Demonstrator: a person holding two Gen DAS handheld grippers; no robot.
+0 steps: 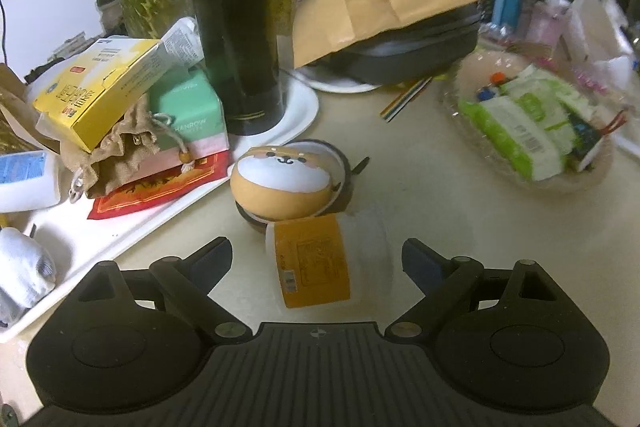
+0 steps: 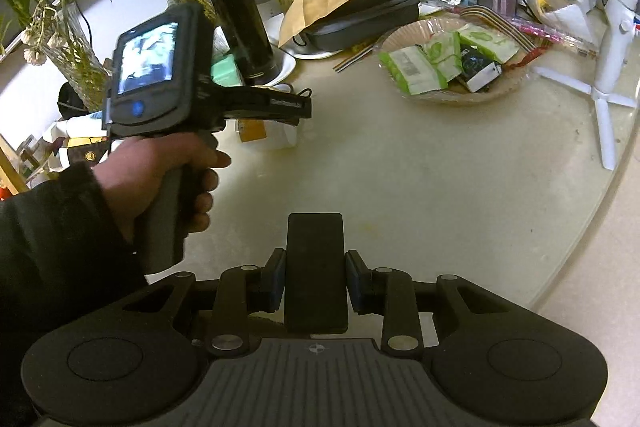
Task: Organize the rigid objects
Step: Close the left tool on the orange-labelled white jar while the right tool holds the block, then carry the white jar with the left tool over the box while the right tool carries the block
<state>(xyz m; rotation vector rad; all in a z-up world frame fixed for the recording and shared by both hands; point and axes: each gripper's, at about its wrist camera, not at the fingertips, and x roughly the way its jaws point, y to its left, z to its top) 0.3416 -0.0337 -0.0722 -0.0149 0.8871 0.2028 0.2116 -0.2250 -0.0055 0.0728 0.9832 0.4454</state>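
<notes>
My left gripper [image 1: 318, 259] is open, its fingers on either side of a white jar with an orange label [image 1: 314, 261] lying on the cream table. Just beyond the jar sits a round orange-and-white dog-face case [image 1: 282, 185]. My right gripper [image 2: 316, 281] is shut on a flat black rectangular object [image 2: 316, 271], held above the table. In the right wrist view the left gripper's tool [image 2: 168, 75] is held in a hand, over the white jar [image 2: 266, 135].
A white tray [image 1: 132, 227] at left holds boxes, a burlap pouch and a tall black tumbler [image 1: 236, 27]. A dark zip case under a brown envelope [image 1: 400, 39] lies behind. A basket of green packets [image 2: 452, 67] stands at right, a white tripod [image 2: 608, 67] beyond it.
</notes>
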